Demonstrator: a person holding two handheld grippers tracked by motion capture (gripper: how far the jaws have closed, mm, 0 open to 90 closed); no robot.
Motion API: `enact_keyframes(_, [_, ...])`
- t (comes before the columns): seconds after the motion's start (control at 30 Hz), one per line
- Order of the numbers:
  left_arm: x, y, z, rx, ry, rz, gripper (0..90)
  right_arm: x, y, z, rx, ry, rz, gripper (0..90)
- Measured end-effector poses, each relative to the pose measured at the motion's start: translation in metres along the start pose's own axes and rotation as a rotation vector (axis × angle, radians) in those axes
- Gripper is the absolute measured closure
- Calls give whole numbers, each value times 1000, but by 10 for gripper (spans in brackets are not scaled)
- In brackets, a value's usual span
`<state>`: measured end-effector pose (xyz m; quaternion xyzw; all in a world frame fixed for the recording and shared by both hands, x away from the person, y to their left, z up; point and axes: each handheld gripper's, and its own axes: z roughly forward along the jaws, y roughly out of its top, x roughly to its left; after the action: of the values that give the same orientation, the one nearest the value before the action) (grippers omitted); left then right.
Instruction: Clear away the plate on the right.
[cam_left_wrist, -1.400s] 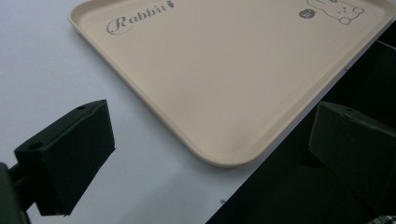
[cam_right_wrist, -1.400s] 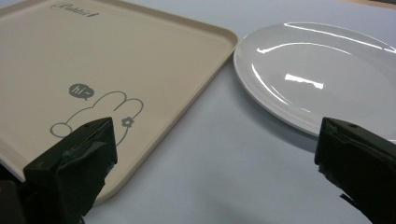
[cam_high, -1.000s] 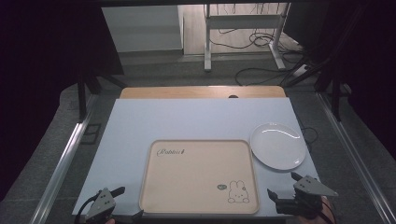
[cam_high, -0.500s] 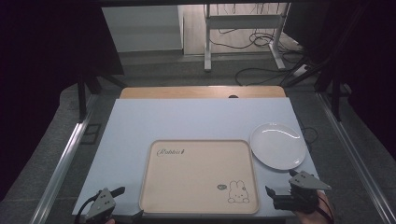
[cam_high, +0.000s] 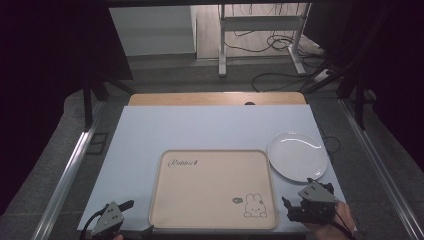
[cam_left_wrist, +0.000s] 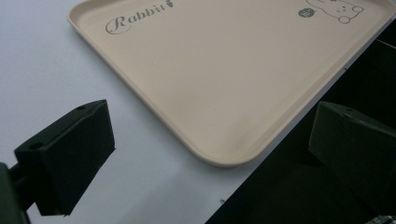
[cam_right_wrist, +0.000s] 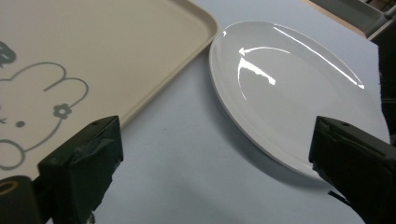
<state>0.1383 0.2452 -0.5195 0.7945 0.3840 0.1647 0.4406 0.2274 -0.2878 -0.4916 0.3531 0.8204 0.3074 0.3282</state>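
Table (cam_high: 150, 135) has a pale blue top. Beige tray (cam_high: 200, 190) sits near the front edge, centred, flat and bare. It has "Rabbit" script at its far left and a bunny print at its near right. White plate (cam_high: 298, 156) is just right of the tray's far right corner; a thin gap between them is visible in the right gripper view.

Left claw (cam_high: 137, 217) is at the table's front left corner, jaws spread wide, gripping nothing. In the left gripper view the left claw (cam_left_wrist: 205, 154) has the tray's near left corner (cam_left_wrist: 224, 158) between its jaws, which don't touch it; one jaw is over the table, the other past the table edge.

Right claw (cam_high: 305, 192) is at the front right, jaws also wide apart, nothing in them. In the right gripper view one jaw sits near the tray's rim (cam_right_wrist: 177, 60) and the other at the plate's (cam_right_wrist: 289, 88) near edge. Can't tell if it touches.
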Motion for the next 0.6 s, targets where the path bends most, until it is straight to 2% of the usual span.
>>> enact_keyframes(0.13, [0,0,0,0,0,1,0,1,2,2,9,-24,-20,70])
enact_keyframes(0.17, [0,0,0,1,0,1,0,0,3,3,20,-41,-30,87])
enact_keyframes(0.23, [0,0,0,1,0,1,0,0,3,4,28,-46,-30,96])
enact_keyframes(0.3, [0,0,0,1,0,1,0,-1,4,6,59,-66,-43,131])
enact_keyframes(0.43, [0,0,0,0,1,1,0,0,5,8,74,-93,-71,159])
enact_keyframes(0.47, [0,0,0,0,0,0,0,1,7,9,83,-115,-96,183])
enact_keyframes(0.53, [0,0,0,0,1,0,0,1,8,9,86,-120,-108,190])
enact_keyframes(0.6, [0,0,0,0,2,0,0,2,10,12,104,-140,-145,208])
